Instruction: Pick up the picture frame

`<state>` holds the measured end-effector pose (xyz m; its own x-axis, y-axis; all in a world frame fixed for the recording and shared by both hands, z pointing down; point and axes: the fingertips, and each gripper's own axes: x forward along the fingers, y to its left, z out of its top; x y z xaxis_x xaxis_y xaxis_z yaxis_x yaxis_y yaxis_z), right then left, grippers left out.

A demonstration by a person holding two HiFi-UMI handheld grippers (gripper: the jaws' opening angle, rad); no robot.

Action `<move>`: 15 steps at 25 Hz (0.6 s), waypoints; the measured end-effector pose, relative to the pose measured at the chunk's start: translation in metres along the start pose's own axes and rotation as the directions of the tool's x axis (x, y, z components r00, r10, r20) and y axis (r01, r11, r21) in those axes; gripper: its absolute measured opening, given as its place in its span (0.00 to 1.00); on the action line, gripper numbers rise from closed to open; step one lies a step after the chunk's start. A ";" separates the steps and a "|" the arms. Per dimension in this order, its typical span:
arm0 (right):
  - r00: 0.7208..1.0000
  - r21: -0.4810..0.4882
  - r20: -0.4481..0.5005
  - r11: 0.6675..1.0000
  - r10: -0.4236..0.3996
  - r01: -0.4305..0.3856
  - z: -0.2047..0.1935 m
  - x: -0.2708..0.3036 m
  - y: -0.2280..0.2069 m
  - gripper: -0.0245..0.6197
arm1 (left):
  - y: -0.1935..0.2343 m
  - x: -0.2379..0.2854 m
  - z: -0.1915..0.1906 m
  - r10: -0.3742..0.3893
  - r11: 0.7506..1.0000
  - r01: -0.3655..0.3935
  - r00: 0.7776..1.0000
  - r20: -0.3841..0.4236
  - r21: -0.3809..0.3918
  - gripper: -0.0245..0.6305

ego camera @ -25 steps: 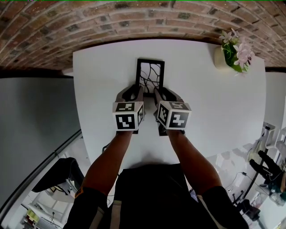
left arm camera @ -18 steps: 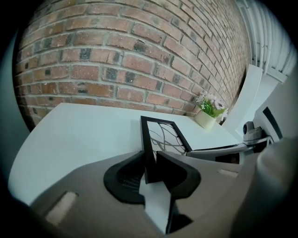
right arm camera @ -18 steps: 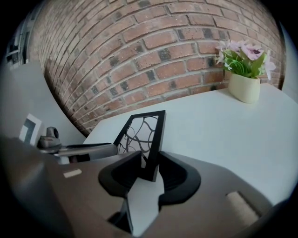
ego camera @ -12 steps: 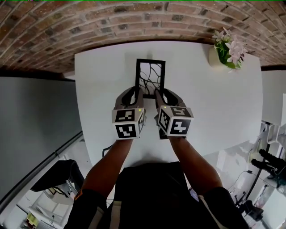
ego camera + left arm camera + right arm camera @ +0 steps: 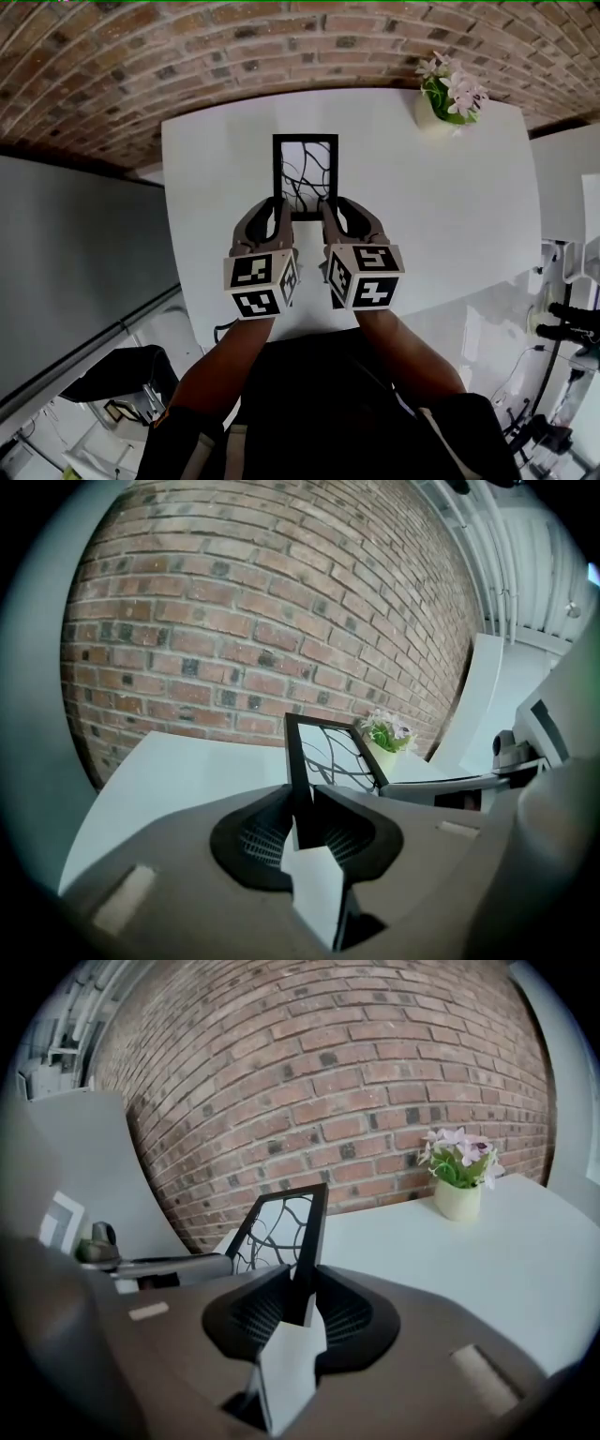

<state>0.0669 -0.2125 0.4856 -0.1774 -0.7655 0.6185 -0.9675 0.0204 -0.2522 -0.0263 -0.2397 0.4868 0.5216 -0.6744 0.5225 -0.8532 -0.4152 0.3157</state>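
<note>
in the head view the black rectangular picture frame [image 5: 305, 176] hung over the white table [image 5: 450, 216], with a cream pot [image 5: 429, 120] well apart holding pink flowers [image 5: 452, 86]. the left gripper view showed the jaws of the left gripper [image 5: 300, 803], lately closing, pinching its thin edge. the right gripper view showed the right gripper [image 5: 302, 1288] doing likewise, so we feared uneven pulls might twist it loose.

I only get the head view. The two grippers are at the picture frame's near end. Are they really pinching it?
Observer: Yes. In its own view the left gripper has just been closing, and its pads press the left bar of the picture frame.
Operator: And the other one?
Observer: The right gripper has just been closing too; its view shows it clamped on the right bar.
Operator: Is it lifted yet?
Observer: Looks so: in the right gripper view its far end stands against the brick wall, above the far edge of the table.
</note>
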 end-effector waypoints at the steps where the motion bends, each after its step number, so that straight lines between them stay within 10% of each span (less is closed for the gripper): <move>1: 1.000 -0.004 0.010 1.000 -0.002 0.002 -0.001 -0.008 0.003 0.16 | -0.003 -0.008 0.000 -0.003 1.000 0.003 1.000 0.007 0.004 0.13; 15: 0.988 0.003 0.137 0.998 -0.065 0.065 -0.014 -0.122 0.043 0.16 | -0.045 -0.111 0.003 -0.082 0.994 0.076 0.993 0.085 0.074 0.12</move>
<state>0.0447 -0.1089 0.4101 -0.0879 -0.8459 0.5260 -0.9764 -0.0313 -0.2136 -0.0457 -0.1476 0.4119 0.5886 -0.6873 0.4255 -0.8083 -0.5097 0.2948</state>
